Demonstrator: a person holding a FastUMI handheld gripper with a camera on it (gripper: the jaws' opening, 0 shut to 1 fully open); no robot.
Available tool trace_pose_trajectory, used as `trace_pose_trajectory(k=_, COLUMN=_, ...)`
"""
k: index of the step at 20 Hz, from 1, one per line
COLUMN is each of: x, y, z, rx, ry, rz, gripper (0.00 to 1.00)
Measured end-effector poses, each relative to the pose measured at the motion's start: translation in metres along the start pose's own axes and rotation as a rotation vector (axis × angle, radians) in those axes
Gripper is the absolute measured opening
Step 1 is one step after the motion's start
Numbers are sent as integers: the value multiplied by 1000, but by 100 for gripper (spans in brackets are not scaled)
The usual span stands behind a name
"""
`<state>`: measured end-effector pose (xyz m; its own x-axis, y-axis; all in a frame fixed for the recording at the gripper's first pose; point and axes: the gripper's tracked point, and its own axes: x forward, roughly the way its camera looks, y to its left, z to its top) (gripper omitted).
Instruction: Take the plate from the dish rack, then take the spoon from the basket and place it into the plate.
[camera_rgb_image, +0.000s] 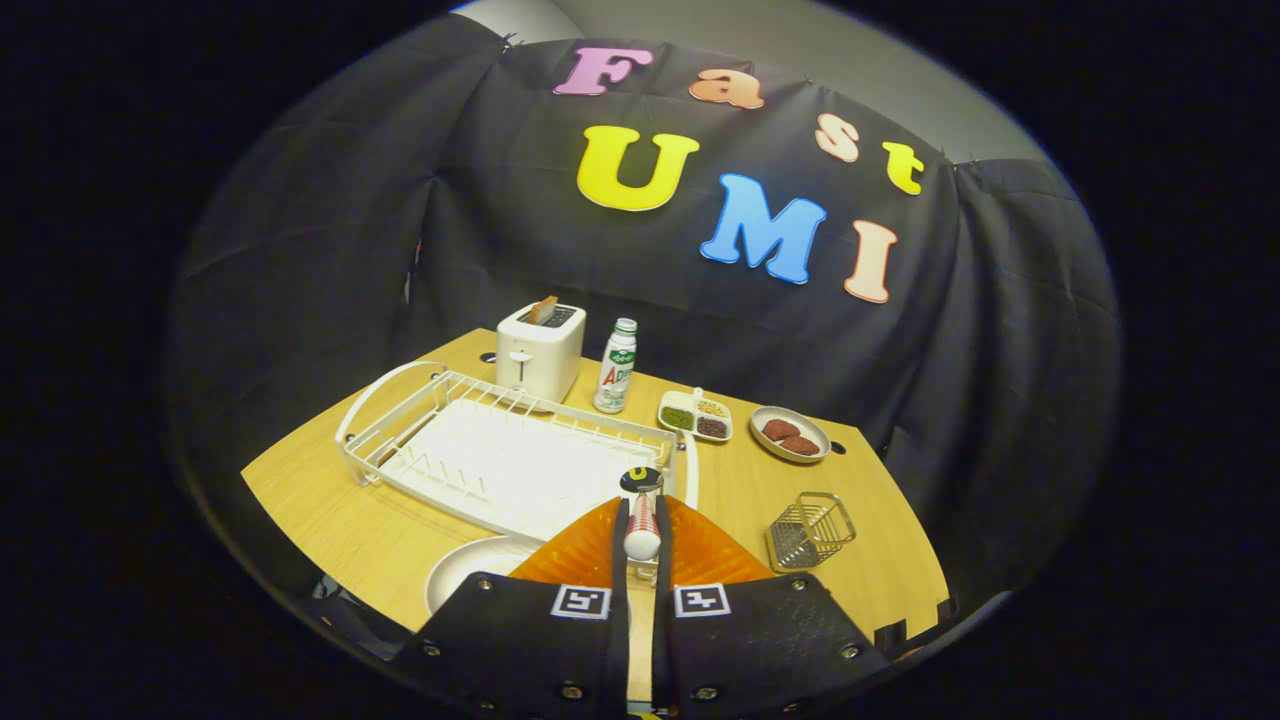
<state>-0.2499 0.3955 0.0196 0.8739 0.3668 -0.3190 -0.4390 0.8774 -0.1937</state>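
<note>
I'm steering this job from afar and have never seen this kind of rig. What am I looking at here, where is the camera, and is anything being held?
The camera is a fisheye that rides on a hand-held gripper a person carries, looking forward along its two fingers. The fingers are closed on a spoon, its handle pinched between them and its dark end pointing ahead. Just under the fingers lies a white plate on the wooden table. Beyond the fingers sits a white dish rack, with no dishes in it. Beside the fingers stands a small wire basket. Farther back are a toaster, a bottle, a divided dish and a small bowl.
</note>
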Motion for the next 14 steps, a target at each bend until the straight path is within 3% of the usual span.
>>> trace_pose_trajectory(k=7, x=-34, y=49, z=-38, rx=-22, ry=55, rz=140, gripper=9)
trace_pose_trajectory(k=14, x=-31, y=64, z=-77, rx=-23, ry=147, rz=183, gripper=9)
